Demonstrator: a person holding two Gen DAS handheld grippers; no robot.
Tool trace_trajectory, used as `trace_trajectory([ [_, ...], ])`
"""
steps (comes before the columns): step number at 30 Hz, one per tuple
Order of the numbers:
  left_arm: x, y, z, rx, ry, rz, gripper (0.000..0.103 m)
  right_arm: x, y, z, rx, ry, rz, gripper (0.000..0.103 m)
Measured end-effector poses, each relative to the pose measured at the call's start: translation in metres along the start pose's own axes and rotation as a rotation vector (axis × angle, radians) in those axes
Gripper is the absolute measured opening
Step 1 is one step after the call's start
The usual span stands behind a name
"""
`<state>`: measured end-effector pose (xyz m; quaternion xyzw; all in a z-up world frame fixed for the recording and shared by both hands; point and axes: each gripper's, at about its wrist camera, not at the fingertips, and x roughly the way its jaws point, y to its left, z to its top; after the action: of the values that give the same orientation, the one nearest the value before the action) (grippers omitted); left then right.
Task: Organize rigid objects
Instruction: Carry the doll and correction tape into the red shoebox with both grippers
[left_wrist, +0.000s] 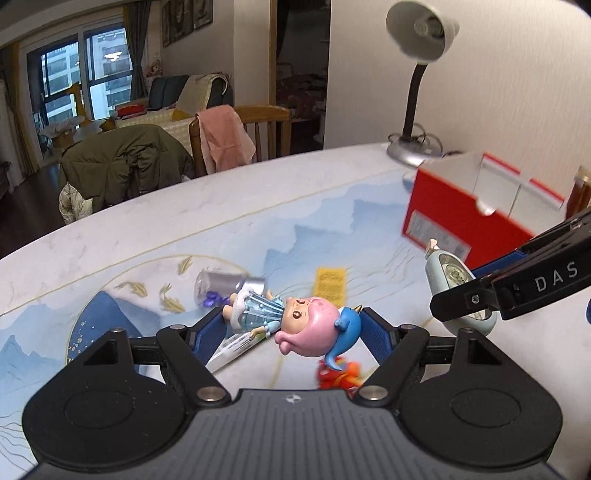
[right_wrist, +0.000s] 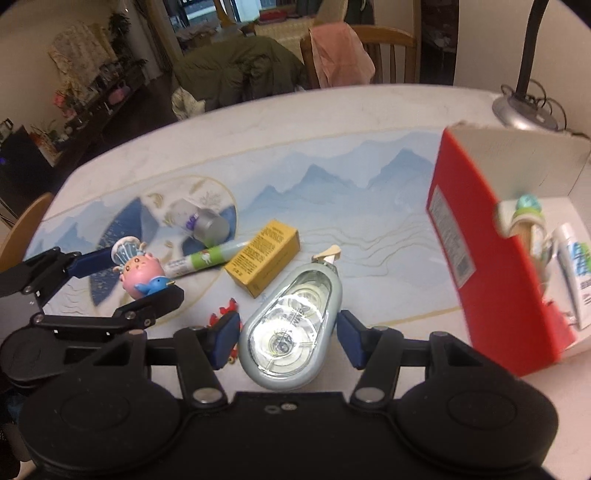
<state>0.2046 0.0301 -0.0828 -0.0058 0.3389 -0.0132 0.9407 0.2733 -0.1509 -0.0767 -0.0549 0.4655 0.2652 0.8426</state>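
Painted table, one red box, left tool clamping one doll, right tool clamping one tape dispenser

Right gripper clamps the tape dispenser, nose pointing away, above the table. Beside it the left gripper grips the doll. Yellow box, tube and jar lie beyond; red box stands right.
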Motion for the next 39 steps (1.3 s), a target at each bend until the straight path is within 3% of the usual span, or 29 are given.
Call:
trace_trajectory([
  [6,-0.022,-0.025,0.023,-0.017,-0.014,0.017,0.079,-0.039,-0.013,0.003,-0.018,-0.055,0.011,0.057],
  [19,-0.042,-0.102,0.07,0.001,-0.073,-0.035,0.078,-0.092,-0.068,0.01,-0.024,-0.146,-0.006,0.057],
  [29,-0.018,-0.164,0.103,0.01,-0.068,-0.056,0.078,-0.114,-0.142,0.023,-0.004,-0.183,-0.032,0.057],
  [39,0.03,-0.229,0.124,0.055,-0.007,-0.09,0.079,-0.112,-0.217,0.038,0.033,-0.195,-0.068,0.057],
])
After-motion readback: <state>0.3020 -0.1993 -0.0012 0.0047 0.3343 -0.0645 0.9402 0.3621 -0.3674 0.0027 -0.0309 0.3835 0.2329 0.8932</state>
